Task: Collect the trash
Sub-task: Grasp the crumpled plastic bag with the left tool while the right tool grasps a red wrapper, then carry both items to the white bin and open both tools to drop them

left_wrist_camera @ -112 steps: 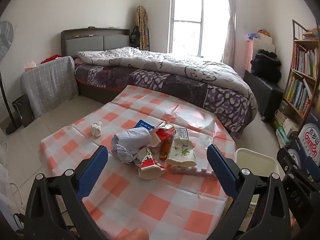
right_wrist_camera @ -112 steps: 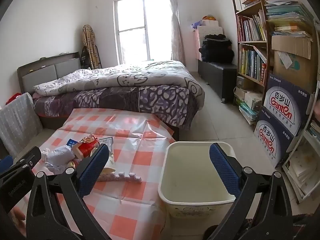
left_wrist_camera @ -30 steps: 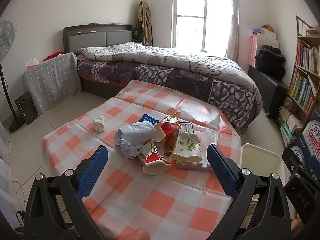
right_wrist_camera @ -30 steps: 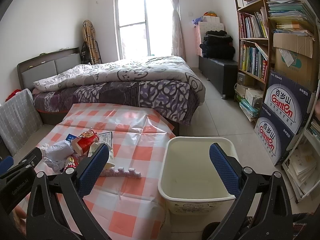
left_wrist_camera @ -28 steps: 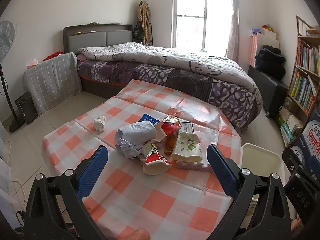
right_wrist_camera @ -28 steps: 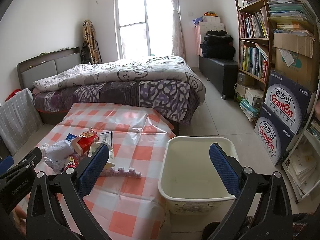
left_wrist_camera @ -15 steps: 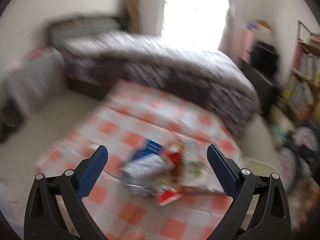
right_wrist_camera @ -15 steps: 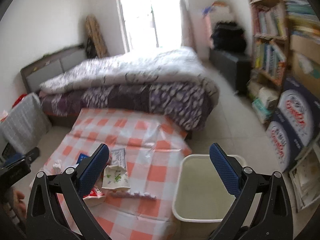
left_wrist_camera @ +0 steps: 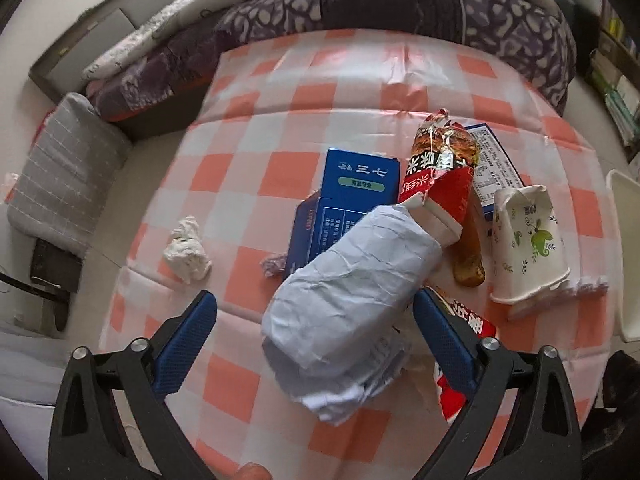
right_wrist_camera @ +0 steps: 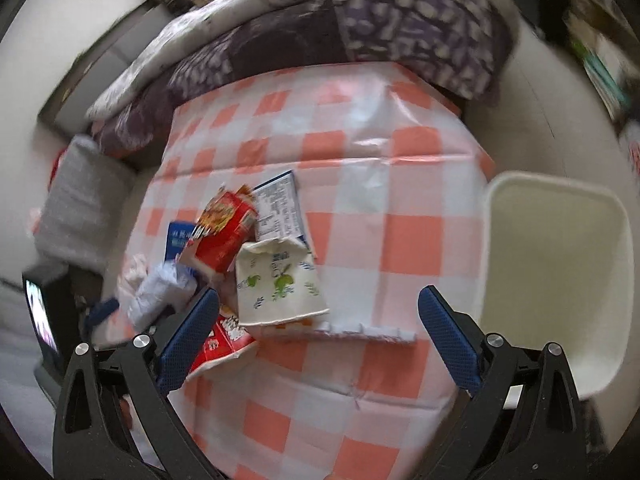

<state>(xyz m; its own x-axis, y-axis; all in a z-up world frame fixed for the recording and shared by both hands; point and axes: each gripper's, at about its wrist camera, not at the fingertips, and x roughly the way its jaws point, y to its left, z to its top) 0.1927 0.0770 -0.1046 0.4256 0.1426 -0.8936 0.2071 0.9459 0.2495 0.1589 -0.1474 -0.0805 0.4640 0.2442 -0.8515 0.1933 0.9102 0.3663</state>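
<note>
A heap of trash lies on the orange-and-white checked table (left_wrist_camera: 280, 92). My left gripper (left_wrist_camera: 316, 340) points down over a crumpled pale blue paper bundle (left_wrist_camera: 348, 292). Its jaws are closing with the bundle between them, and the pads do not press it. Around the bundle lie a blue box (left_wrist_camera: 356, 192), a red snack bag (left_wrist_camera: 440, 168), a brown bottle (left_wrist_camera: 468, 256) and a white tissue wad (left_wrist_camera: 186, 248). My right gripper (right_wrist_camera: 318, 340) hangs open just in front of a white leaf-print paper bag (right_wrist_camera: 280, 284), holding nothing.
A cream plastic bin (right_wrist_camera: 560, 280) stands on the floor off the table's right edge. A bed with a purple patterned quilt (left_wrist_camera: 360, 4) runs behind the table. A grey checked cushion (left_wrist_camera: 68, 168) sits at the left. A pale foam strip (right_wrist_camera: 368, 332) lies near the paper bag.
Both grippers have dropped and tipped downward, from looking across the room to looking down on the trash heap. The left one now straddles the paper bundle with its jaws slightly narrower.
</note>
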